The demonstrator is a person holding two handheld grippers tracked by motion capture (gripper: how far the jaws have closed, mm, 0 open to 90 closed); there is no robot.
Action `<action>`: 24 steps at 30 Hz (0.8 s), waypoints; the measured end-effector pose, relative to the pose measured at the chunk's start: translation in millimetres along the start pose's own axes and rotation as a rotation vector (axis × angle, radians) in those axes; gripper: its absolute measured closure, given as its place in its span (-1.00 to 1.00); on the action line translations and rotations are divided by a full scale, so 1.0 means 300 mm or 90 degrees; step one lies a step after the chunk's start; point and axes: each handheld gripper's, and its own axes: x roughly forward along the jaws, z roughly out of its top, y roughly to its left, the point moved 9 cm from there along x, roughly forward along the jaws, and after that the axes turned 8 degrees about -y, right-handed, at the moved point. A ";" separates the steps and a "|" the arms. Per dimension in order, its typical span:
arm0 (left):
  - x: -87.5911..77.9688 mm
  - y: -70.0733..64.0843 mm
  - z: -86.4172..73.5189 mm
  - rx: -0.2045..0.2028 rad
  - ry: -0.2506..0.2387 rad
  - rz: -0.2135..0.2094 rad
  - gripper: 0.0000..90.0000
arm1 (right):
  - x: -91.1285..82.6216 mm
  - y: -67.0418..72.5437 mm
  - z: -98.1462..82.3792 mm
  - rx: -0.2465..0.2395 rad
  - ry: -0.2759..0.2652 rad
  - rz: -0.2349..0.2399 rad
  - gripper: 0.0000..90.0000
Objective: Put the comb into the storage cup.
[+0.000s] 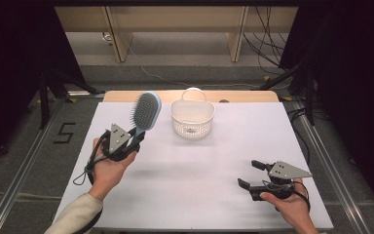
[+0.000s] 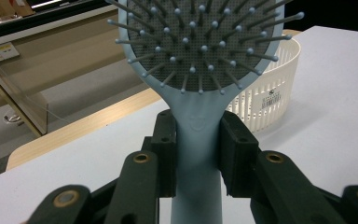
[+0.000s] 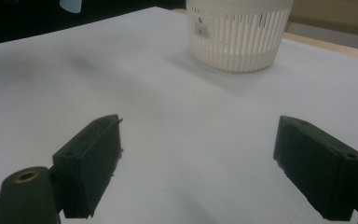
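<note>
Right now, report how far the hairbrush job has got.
Done: the left gripper has picked the hairbrush up by its handle, head raised above the table. In hand: holding it beside the white basket. Left: the brush is probably bound for the basket. The right gripper waits open.

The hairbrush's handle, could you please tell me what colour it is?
Pale blue, like the frame of the hairbrush; the left gripper view shows it best.

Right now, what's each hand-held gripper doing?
Left hand-held gripper: closed on the hairbrush handle.
Right hand-held gripper: open, holding nothing.
</note>
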 end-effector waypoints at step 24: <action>0.022 -0.020 0.010 -0.002 -0.002 -0.009 0.56 | 0.000 0.000 0.001 0.001 -0.003 0.001 -0.65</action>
